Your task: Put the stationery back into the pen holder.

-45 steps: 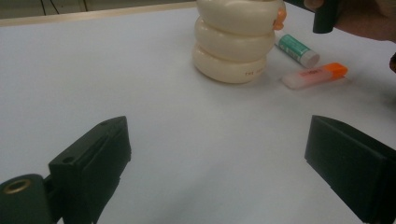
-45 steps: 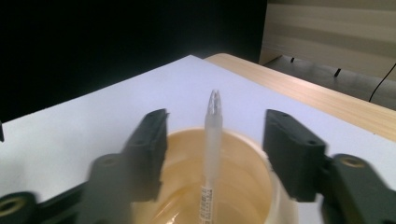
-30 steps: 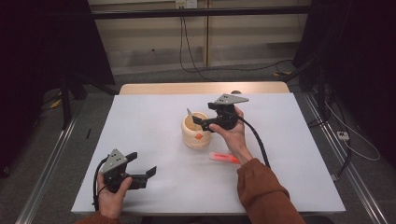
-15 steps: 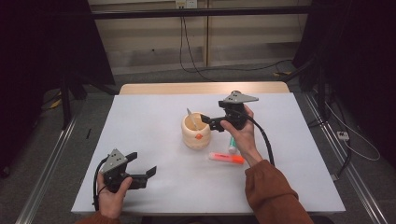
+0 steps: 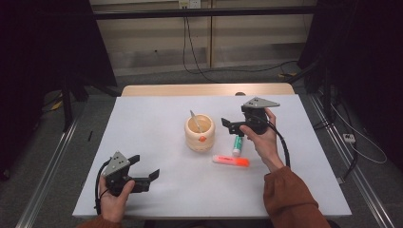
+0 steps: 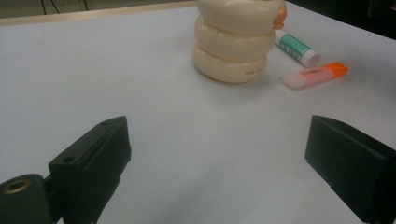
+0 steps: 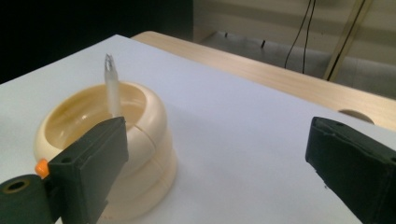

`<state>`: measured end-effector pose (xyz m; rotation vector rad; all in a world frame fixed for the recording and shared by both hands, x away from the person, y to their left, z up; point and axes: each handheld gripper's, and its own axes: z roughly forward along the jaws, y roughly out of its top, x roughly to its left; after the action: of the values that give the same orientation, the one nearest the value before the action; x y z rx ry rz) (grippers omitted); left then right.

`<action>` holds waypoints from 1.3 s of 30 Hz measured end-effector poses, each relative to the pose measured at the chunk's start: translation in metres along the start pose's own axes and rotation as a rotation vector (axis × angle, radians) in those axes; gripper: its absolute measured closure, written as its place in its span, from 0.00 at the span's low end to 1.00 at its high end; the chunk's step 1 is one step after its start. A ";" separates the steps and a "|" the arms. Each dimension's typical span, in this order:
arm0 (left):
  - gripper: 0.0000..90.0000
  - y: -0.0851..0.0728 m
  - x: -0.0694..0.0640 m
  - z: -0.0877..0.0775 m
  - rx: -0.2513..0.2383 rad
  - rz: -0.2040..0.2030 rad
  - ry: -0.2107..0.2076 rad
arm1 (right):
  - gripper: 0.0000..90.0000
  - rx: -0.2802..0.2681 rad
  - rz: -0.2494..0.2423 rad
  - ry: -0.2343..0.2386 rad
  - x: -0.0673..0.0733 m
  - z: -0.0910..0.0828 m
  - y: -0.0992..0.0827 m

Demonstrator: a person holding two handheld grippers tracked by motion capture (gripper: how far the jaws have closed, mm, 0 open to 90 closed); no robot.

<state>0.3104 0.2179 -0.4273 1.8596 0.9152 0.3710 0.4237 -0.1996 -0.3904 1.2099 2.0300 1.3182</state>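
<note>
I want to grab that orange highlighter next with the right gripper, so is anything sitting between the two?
Partly. In the high view the green-and-white tube lies on the table between the right gripper and the orange highlighter, just beyond the highlighter. The cream holder stands off to the side, out of that line.

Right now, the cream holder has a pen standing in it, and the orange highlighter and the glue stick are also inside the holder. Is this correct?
Not quite. The cream holder does have a pen standing in it, but the orange highlighter and the glue stick are not inside: both lie on the white table beside the holder. The high view shows this, and the left gripper view confirms it.
</note>
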 end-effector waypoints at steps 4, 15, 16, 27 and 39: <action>0.07 0.000 0.000 0.000 -0.001 0.000 0.001 | 0.06 0.019 0.011 -0.028 -0.002 -0.001 -0.002; 0.07 0.001 0.000 0.000 0.001 0.007 -0.004 | 0.08 0.091 0.027 -0.092 0.003 0.002 -0.010; 0.07 0.001 0.000 0.000 -0.001 0.006 -0.006 | 0.08 0.109 0.037 -0.109 0.003 0.003 -0.010; 0.07 0.001 -0.001 0.001 0.001 0.005 -0.008 | 0.12 0.248 0.142 -0.156 0.001 0.006 -0.017; 0.07 0.001 -0.001 0.002 0.004 0.007 -0.010 | 0.21 0.382 0.333 -0.206 -0.003 0.012 -0.019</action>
<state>0.3114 0.2159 -0.4269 1.8672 0.9034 0.3641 0.4257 -0.1994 -0.4123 1.8392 2.0467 0.9072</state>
